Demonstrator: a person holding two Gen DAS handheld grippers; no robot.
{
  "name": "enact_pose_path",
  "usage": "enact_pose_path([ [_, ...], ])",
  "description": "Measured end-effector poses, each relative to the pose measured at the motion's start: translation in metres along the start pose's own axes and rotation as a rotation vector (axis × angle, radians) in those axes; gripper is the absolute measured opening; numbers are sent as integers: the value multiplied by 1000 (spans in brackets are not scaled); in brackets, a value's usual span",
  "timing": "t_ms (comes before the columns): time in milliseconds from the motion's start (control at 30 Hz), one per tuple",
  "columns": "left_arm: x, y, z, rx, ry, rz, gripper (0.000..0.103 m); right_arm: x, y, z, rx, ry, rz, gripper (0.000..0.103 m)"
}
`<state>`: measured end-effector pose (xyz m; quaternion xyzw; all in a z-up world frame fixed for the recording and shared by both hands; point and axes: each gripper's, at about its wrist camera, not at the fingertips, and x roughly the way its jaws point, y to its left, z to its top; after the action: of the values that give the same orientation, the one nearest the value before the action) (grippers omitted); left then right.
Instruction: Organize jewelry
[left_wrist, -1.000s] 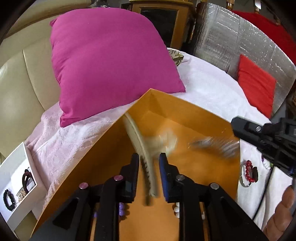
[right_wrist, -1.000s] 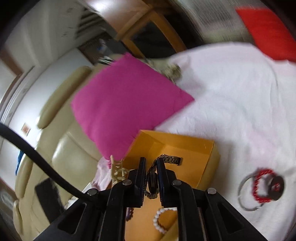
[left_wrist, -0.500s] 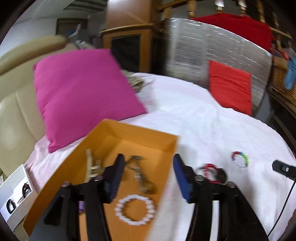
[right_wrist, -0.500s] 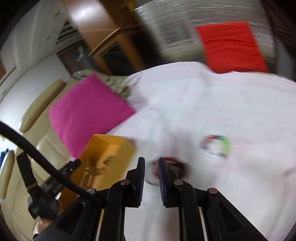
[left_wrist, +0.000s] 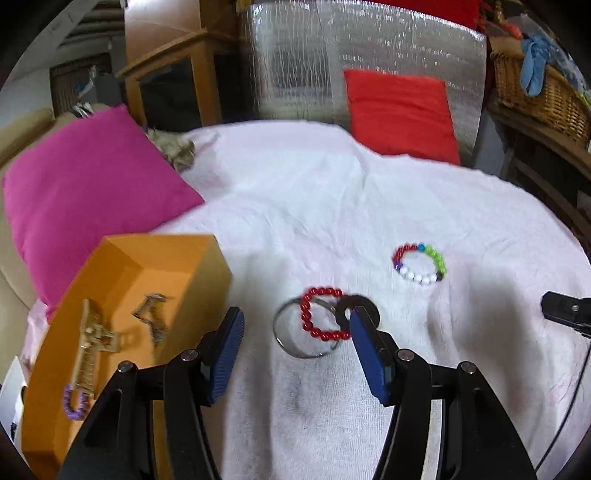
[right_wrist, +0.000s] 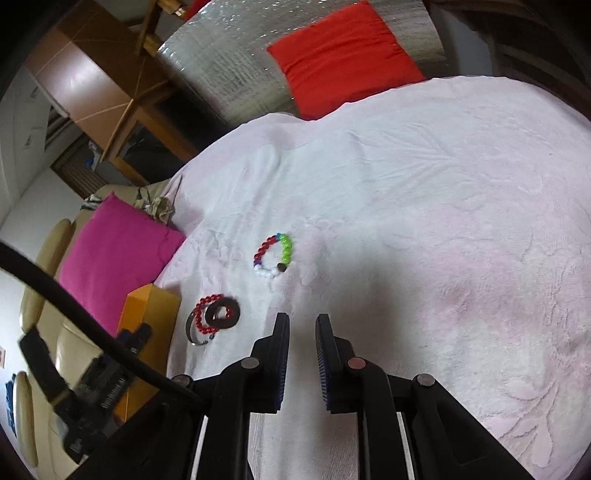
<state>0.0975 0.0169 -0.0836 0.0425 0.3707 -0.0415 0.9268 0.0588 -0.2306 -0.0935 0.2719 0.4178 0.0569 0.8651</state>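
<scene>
On the white cloth (left_wrist: 314, 206) lie a red bead bracelet (left_wrist: 321, 314), a silver bangle (left_wrist: 291, 339) and a black ring (left_wrist: 360, 304), overlapping. My left gripper (left_wrist: 293, 325) stands open just above them, a finger on each side, touching nothing. A multicoloured bead bracelet (left_wrist: 419, 264) lies farther right. The orange box (left_wrist: 207, 266) at left holds a gold hair clip (left_wrist: 92, 339), a dark chain bracelet (left_wrist: 153, 317) and a purple bead bracelet (left_wrist: 75, 400). My right gripper (right_wrist: 301, 323) is shut and empty over bare cloth, with the multicoloured bracelet (right_wrist: 275, 254) ahead of it and the red bracelet (right_wrist: 203, 314) to its left.
A magenta pillow (left_wrist: 88, 192) leans behind the box on a cream sofa. A red cushion (left_wrist: 399, 110) rests against a silver foil panel (left_wrist: 295, 55) at the back. A wicker basket (left_wrist: 535, 92) sits far right, and a wooden cabinet (left_wrist: 166, 85) stands back left.
Both grippers swung right, away from the box. The left let go of the gold clip in the box and opened. The right no longer holds the dark chain, which lies in the box.
</scene>
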Motion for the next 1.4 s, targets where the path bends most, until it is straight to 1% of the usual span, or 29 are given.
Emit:
enact_pose_path([
  [33, 8, 1, 0, -9, 16, -9, 60, 2, 0, 0, -2, 6, 0, 16],
  [100, 24, 2, 1, -21, 51, -57, 60, 4, 0, -1, -10, 15, -3, 16],
  [200, 41, 0, -2, -26, 96, -101, 60, 5, -2, 0, -18, 24, -4, 16],
  [333, 55, -8, -3, -24, 138, -160, 60, 6, -10, 3, 1, 27, -7, 16],
  [433, 72, -12, -5, -52, 200, -220, 61, 6, -15, 5, 17, 23, -9, 16],
  [500, 73, -16, -5, -38, 177, -232, 61, 6, -16, 5, 19, 25, -8, 16],
  [533, 73, -20, -4, -26, 174, -271, 61, 5, -15, 5, 18, 22, -7, 16],
  [600, 71, -28, -5, -33, 192, -392, 59, 3, -16, 6, 18, 11, -9, 16],
  [633, 66, -36, -6, -13, 192, -471, 59, 2, -16, 6, 20, 4, -9, 16],
  [667, 57, -50, -8, 46, 189, -543, 59, 1, -16, 7, 22, -2, -9, 16],
  [700, 49, -59, -10, 96, 184, -580, 59, -2, -18, 8, 30, -16, -11, 16],
  [767, 24, -76, -14, 199, 160, -691, 59, -6, -23, 9, 51, -36, -13, 16],
  [800, 16, -78, -15, 229, 143, -700, 59, -8, -25, 10, 61, -44, -12, 16],
  [833, 6, -75, -15, 251, 110, -669, 59, -10, -27, 11, 70, -51, -13, 16],
  [867, 1, -68, -13, 246, 87, -636, 59, -12, -28, 12, 73, -58, -20, 16],
  [900, -1, -59, -11, 223, 82, -618, 59, -12, -29, 12, 72, -63, -31, 16],
  [967, -3, -36, -9, 156, 80, -567, 59, -10, -27, 13, 61, -57, -39, 16],
  [1000, -3, -22, -8, 124, 76, -511, 59, -8, -25, 12, 52, -50, -37, 16],
  [1067, 1, 0, -6, 76, 75, -429, 59, -2, -18, 11, 26, -33, -35, 16],
  [1100, 4, 8, -5, 54, 82, -391, 59, 2, -13, 10, 9, -25, -33, 16],
  [1167, 11, 12, -5, 49, 97, -339, 59, 12, 0, 6, -28, -3, -1, 16],
  [1233, 13, 14, -7, 61, 112, -315, 59, 22, 13, 3, -74, 20, 21, 16],
  [1400, 14, 1, -13, 124, 136, -312, 59, 47, 36, -6, -161, 63, 51, 16],
])
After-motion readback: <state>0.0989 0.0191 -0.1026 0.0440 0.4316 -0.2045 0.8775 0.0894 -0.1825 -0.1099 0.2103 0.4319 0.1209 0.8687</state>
